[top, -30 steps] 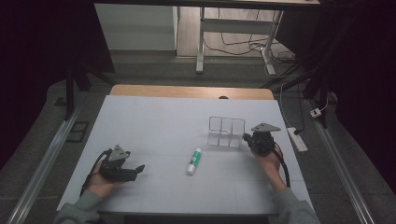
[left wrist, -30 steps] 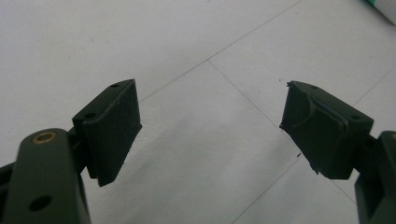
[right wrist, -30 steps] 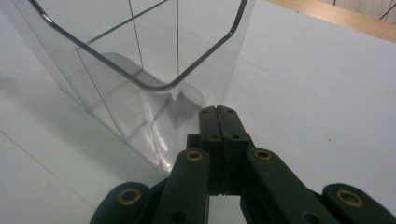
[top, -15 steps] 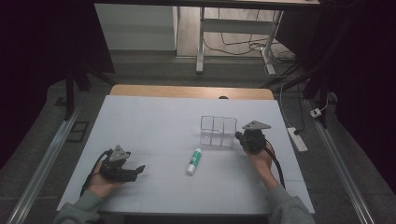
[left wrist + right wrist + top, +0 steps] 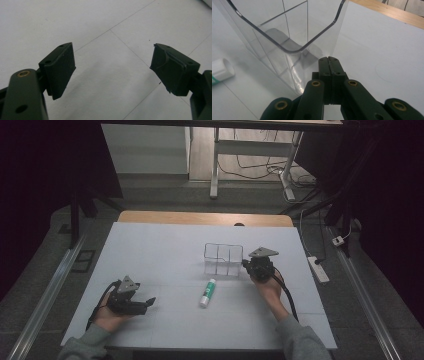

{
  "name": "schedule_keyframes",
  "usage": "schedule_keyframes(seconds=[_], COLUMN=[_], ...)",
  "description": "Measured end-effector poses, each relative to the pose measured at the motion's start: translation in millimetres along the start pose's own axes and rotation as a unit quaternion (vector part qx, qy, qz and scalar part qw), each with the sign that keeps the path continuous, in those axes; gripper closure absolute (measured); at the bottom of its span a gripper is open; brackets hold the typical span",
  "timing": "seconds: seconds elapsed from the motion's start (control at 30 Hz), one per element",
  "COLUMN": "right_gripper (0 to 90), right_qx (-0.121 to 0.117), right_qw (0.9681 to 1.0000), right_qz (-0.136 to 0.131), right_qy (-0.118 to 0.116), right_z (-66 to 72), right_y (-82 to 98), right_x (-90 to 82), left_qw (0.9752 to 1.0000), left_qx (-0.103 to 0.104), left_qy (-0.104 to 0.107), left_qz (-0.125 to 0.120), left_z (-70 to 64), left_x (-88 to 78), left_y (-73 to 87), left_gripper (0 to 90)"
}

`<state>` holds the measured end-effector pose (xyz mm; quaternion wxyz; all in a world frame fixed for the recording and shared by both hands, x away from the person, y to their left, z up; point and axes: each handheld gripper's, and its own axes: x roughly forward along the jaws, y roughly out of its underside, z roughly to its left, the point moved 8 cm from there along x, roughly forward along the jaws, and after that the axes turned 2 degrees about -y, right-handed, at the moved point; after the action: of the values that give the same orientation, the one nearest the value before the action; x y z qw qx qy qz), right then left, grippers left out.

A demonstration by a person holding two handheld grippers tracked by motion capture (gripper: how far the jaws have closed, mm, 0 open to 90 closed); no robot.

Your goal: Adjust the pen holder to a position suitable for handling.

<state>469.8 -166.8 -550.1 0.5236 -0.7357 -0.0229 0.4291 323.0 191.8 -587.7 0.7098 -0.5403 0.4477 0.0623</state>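
Resting on the white-topped bench (image 5: 165, 245) with its bare wooden far edge, a clear plastic organiser box with inner dividers (image 5: 223, 259) stood upright right of centre. In the right gripper view the box (image 5: 287, 32) showed a rounded corner and transparent partition walls.

The right gripper (image 5: 246, 265), held in the person's right hand (image 5: 267, 287), sat just beside the box's right wall. Its two black fingers (image 5: 329, 66) were pressed flat together, with no gap between them. Their tips met the lower edge of the box's wall; whether a thin wall was pinched between them could not be told from these views. A black cable (image 5: 289, 295) trailed from this gripper along the forearm.

A white cylindrical tube with a green band (image 5: 207, 293) lay flat on the bench, near the box on the person's side, between the two grippers. One end of it (image 5: 220, 71) appeared at the left edge of the right gripper view.

The left gripper (image 5: 149, 302), held in the left hand (image 5: 107, 317), rested low over the near left part of the bench, well apart from the tube. Its fingers (image 5: 61, 68) stood wide apart with nothing between them, above bare bench surface crossed by thin seam lines.
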Motion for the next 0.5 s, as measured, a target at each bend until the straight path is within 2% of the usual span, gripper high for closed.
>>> schedule_keyframes(seconds=[0.17, 0.5], right_gripper=[89.8, 89.8], right_qx=[-0.007, -0.009], right_qw=[0.9999, 0.9997], right_qz=[-0.006, -0.004], right_qy=[-0.010, -0.024], right_z=[12.6, 25.1], right_y=[-8.5, -16.1], right_x=[10.1, 20.3], left_qw=[1.0000, 1.0000], left_qx=[0.000, 0.002], left_qy=[0.000, 0.001], left_qz=[-0.002, -0.002], left_z=[-0.2, -1.1], left_x=[-0.5, -0.7], left_y=[-0.3, -0.4], left_gripper=[19.2, 19.2])
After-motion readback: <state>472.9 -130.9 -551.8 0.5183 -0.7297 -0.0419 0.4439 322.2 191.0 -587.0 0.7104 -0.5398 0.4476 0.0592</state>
